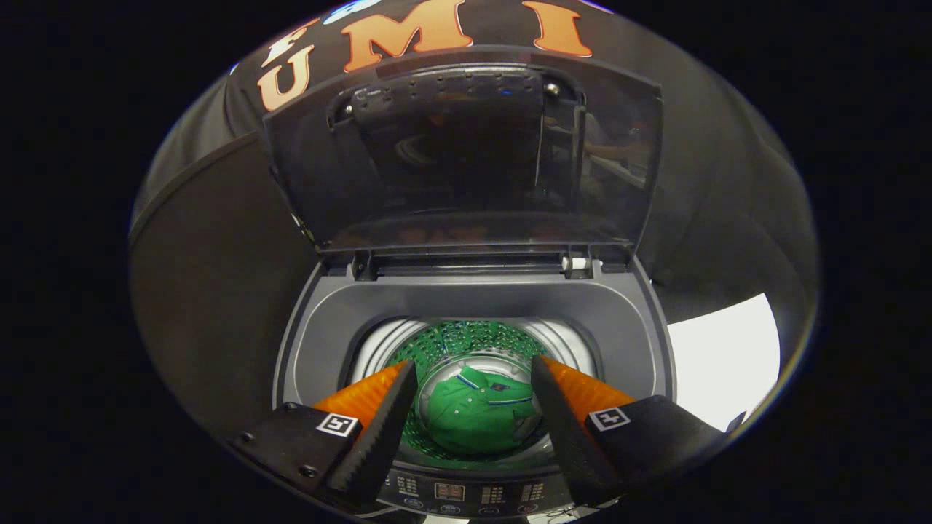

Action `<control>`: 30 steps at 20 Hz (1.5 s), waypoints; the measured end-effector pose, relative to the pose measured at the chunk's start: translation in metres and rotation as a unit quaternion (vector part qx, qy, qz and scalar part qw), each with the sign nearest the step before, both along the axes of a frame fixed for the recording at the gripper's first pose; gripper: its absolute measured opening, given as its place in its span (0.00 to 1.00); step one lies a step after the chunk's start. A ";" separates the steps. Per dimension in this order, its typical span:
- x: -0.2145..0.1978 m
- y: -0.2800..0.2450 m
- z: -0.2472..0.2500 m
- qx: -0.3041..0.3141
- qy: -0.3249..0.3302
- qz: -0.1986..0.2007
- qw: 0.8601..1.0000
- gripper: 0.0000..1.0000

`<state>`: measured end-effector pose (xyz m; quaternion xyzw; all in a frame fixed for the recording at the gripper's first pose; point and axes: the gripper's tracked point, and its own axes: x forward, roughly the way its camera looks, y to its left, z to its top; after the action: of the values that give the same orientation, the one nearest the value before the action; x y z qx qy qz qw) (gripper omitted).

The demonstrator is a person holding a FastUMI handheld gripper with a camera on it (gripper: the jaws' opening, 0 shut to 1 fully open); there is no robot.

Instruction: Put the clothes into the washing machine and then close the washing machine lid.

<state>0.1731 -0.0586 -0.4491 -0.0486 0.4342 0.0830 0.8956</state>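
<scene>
Green shirt (477, 411) in drum; gripper (473, 378) agape

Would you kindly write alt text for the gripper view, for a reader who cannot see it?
A green polo shirt lies at the bottom of the perforated drum of a dark grey top-loading washing machine, seen from above. The open gripper hangs over the drum mouth, fingers apart and holding nothing. The machine's translucent dark lid stands raised behind the drum.
</scene>
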 end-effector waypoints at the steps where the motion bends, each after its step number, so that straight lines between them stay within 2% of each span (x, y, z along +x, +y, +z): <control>1: 0.000 0.002 0.010 0.004 -0.008 0.000 1.000 0.99; 6: 0.000 0.012 0.070 0.021 -0.070 0.007 0.997 0.99; 9: 0.001 0.017 0.124 0.041 -0.124 0.003 0.991 0.99; 13: 0.013 0.016 0.211 0.051 -0.212 0.001 0.976 0.99; 17: 0.027 0.016 0.272 0.058 -0.268 0.007 0.962 0.99; 19: 0.043 0.009 0.297 0.053 -0.300 -0.002 0.952 0.99; 23: 0.074 0.010 0.319 0.058 -0.324 -0.012 0.944 0.99; 26: 0.088 0.012 0.317 0.060 -0.321 -0.014 0.945 0.99; 30: 0.143 0.029 0.301 0.048 -0.309 0.004 0.950 0.99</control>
<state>0.3166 -0.0291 -0.1479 -0.0310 0.1318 0.0885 0.9868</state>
